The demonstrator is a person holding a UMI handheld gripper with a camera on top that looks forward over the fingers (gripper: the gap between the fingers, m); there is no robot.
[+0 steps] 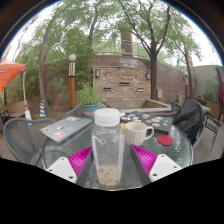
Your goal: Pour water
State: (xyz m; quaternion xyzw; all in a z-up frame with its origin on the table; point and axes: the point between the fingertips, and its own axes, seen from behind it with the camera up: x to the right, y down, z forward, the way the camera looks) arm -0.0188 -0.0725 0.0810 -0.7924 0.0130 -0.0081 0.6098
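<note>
**Bottle between the jaws, patio glass counter**

- Gripper (108, 165): jaws spread wide, pink pads (80, 158) angled outward on either side of the bottle. Can't tell for sure whether the pads actually touch it; looks like a small gap at each side, so not clamped.
- Clear plastic bottle (108, 148), white screw cap (107, 117) on, upright, centred between the jaws. Looks to be resting on the round glass counter (60, 150) at its near edge. Contents hard to read through the plastic.
- White mug (137, 132) just beyond the bottle, toward the counter's middle, handle facing away from the bottle. Upright, apart from the bottle.
- Red flat item (165, 141) further out near the counter's edge past the mug; can't identify it.
- Laptop or tablet-like slab (64, 128) lying flat on the opposite side of the counter.
- Potted plant (90, 98) at the counter's far edge.
- Metal mesh chair (20, 138) beside the counter; dark bag (188, 118) on a seat at the other side.
- Stone wall (125, 80) and trees behind.
</note>
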